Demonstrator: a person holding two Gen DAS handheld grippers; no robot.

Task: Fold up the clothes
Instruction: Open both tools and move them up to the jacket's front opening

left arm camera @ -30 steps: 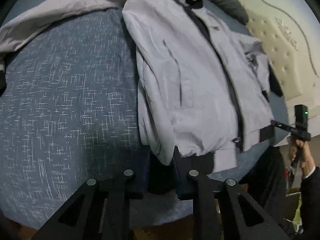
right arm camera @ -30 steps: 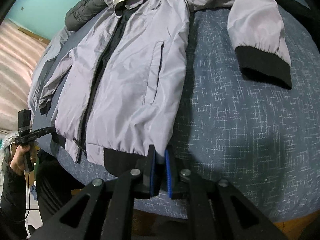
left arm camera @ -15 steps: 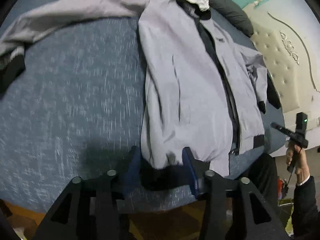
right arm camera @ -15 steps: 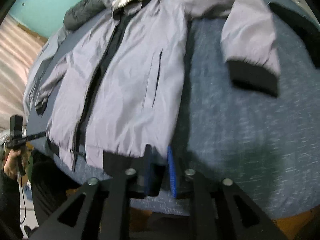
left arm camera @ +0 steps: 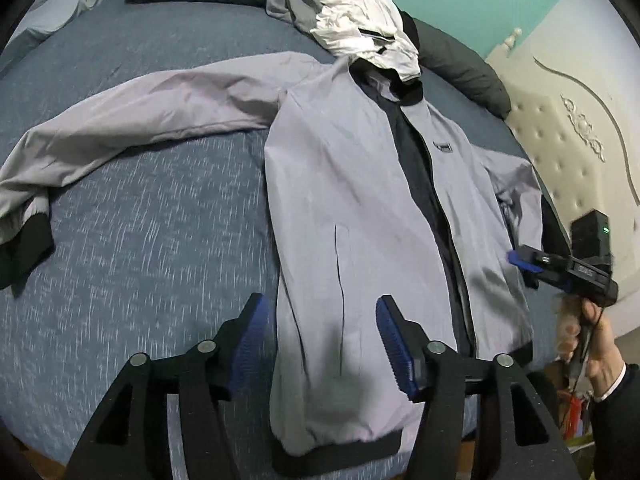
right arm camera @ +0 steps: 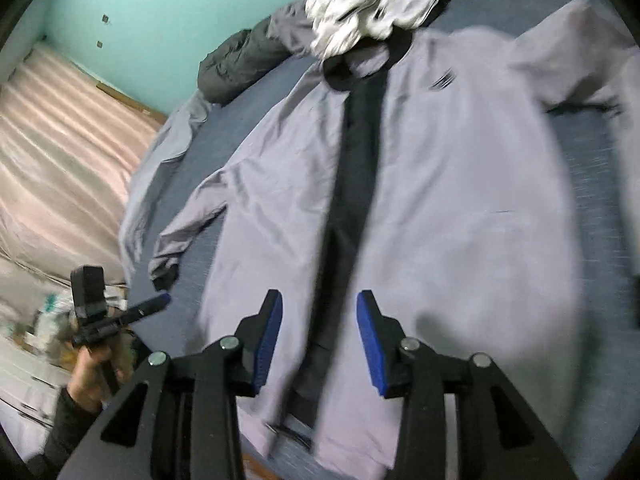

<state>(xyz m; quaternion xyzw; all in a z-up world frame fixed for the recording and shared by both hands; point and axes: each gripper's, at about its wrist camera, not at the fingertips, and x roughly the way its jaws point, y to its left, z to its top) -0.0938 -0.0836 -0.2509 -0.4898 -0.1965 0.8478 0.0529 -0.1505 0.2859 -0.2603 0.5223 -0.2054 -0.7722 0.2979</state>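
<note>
Grey jacket (left arm camera: 360,208) lies spread flat, front up, on the blue bed (left arm camera: 140,240), one sleeve stretched out left. Both the left tongs (left arm camera: 320,340) and the right tongs (right arm camera: 320,336) are opening above its near hem, gripping nothing.

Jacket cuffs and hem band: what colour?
Black, against the light grey jacket; the cuff shows best in the left wrist view.

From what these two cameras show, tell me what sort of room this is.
Most likely a bedroom: a grey jacket lies spread on a bed with a blue cover, a cream tufted headboard stands at one end, and spare clothes are heaped by it.
</note>
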